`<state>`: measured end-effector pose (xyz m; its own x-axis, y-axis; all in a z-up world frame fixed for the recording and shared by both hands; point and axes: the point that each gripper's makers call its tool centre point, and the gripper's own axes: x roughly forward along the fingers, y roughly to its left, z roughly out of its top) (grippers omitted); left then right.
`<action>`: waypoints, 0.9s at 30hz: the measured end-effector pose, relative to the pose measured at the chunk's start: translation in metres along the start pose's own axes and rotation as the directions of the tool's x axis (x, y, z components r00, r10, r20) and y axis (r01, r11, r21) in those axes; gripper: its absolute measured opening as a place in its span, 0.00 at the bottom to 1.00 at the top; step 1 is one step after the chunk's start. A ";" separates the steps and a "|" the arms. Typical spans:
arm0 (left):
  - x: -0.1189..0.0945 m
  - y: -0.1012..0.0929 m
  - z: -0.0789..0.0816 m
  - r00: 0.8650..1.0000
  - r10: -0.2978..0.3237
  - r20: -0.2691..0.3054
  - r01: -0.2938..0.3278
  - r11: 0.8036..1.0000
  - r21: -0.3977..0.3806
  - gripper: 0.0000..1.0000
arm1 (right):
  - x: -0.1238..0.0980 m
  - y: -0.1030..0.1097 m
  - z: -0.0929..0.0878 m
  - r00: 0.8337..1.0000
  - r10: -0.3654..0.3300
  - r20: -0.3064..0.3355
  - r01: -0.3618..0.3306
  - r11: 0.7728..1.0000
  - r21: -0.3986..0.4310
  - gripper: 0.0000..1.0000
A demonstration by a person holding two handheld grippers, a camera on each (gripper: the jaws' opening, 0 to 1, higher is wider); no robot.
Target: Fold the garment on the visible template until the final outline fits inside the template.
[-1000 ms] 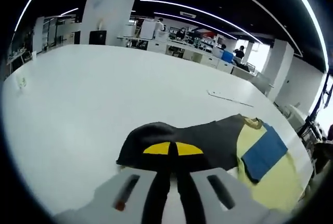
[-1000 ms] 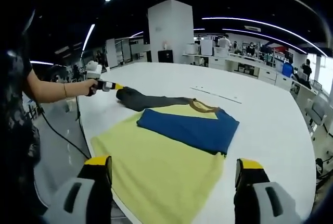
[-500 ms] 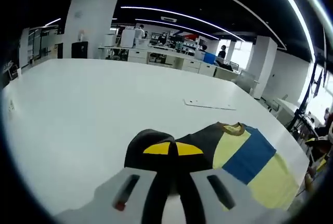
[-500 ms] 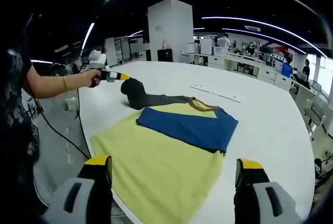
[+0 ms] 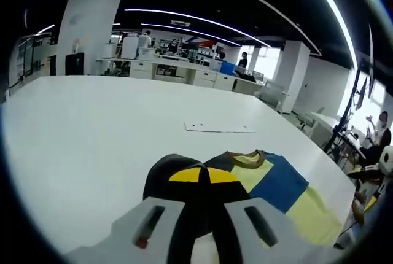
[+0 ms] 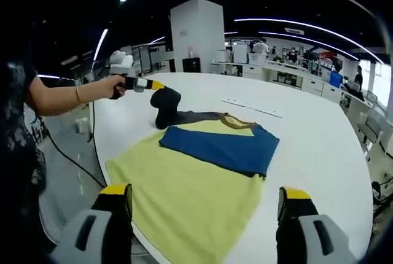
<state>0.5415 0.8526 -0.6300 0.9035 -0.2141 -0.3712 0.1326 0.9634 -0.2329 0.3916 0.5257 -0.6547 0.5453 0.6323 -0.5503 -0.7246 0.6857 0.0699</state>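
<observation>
The left gripper [image 6: 155,85] is clenched on the dark sleeve [image 6: 166,105] of the garment [image 6: 190,184] and holds it up off the white table [image 6: 307,135], at about 10 o'clock in the right gripper view. In the left gripper view the yellow tips [image 5: 204,175] pinch the dark cloth at 6 o'clock. The right gripper [image 6: 206,205] is released, jaws wide apart, at 6 o'clock. The yellow garment lies flat, its blue sleeve [image 6: 221,148] folded across it.

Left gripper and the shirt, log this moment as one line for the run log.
left gripper: shut on dark sleeve, lifted | right gripper: open, free | shirt: yellow, blue sleeve folded across | table: white
</observation>
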 end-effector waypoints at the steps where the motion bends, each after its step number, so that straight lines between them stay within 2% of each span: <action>1: 0.003 -0.005 0.001 1.000 -0.011 0.002 0.011 1.000 0.002 0.00 | 0.000 0.000 -0.001 1.000 -0.001 -0.003 0.001 1.000 0.001 1.00; 13: 0.031 -0.052 0.004 0.998 -0.064 0.003 0.064 0.998 0.028 0.00 | 0.000 -0.009 -0.014 0.999 -0.022 -0.031 0.023 0.999 0.035 0.98; 19: 0.043 -0.076 -0.004 0.995 -0.098 -0.018 0.100 0.992 0.082 0.00 | -0.001 -0.012 -0.021 0.999 -0.028 -0.043 0.031 0.998 0.051 0.98; 27: 0.051 -0.103 -0.018 0.988 -0.151 -0.042 0.155 0.984 0.092 0.00 | 0.004 -0.012 -0.028 0.998 -0.025 -0.054 0.028 0.997 0.067 0.97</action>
<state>0.5664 0.7391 -0.6412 0.8553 -0.3640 -0.3687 0.3075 0.9294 -0.2042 0.3906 0.5096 -0.6807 0.5392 0.5948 -0.5963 -0.6788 0.7260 0.1104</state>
